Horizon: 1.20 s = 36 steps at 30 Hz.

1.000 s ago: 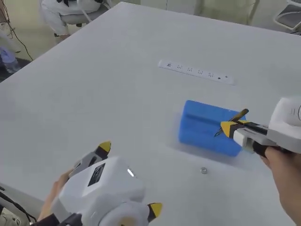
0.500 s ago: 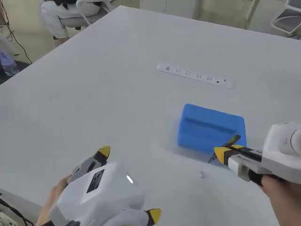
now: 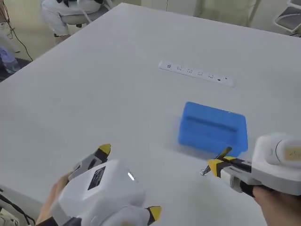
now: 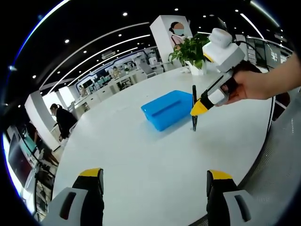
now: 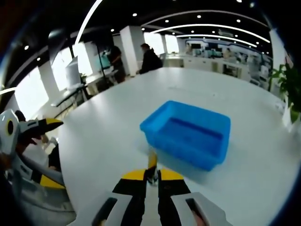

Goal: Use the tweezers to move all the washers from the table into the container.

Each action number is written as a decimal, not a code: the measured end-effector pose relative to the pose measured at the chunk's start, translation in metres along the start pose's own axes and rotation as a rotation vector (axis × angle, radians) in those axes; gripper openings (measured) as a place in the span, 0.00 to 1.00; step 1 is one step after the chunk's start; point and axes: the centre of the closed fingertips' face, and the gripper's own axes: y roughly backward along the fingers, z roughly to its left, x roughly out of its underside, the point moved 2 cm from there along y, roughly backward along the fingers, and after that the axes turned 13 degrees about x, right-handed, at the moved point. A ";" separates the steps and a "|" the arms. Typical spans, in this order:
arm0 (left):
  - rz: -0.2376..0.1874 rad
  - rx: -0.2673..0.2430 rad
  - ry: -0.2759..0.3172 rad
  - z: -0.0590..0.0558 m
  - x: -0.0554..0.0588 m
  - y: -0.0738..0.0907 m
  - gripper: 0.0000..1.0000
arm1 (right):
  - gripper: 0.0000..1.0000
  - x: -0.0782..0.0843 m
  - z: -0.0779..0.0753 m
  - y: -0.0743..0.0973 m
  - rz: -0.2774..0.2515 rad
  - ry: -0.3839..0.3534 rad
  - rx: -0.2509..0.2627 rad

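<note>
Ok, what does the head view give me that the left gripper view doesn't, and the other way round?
Head view: the white power strip lying beyond the blue container, and the left claw seen from above, open and holding nothing. Left gripper view: a side-on look at the tweezers, nearly upright with their tip down at the table, plus a potted plant in the background. Both: the right claw shut on the tweezers, close beside the container.
</note>
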 end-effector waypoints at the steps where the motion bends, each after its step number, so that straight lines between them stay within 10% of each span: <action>1: 0.000 0.000 0.000 0.000 0.000 0.000 0.92 | 0.05 0.002 0.001 0.000 0.003 0.002 0.002; 36: 0.006 -0.001 -0.003 0.000 0.001 -0.001 0.92 | 0.05 -0.016 -0.005 0.013 -0.051 0.057 0.036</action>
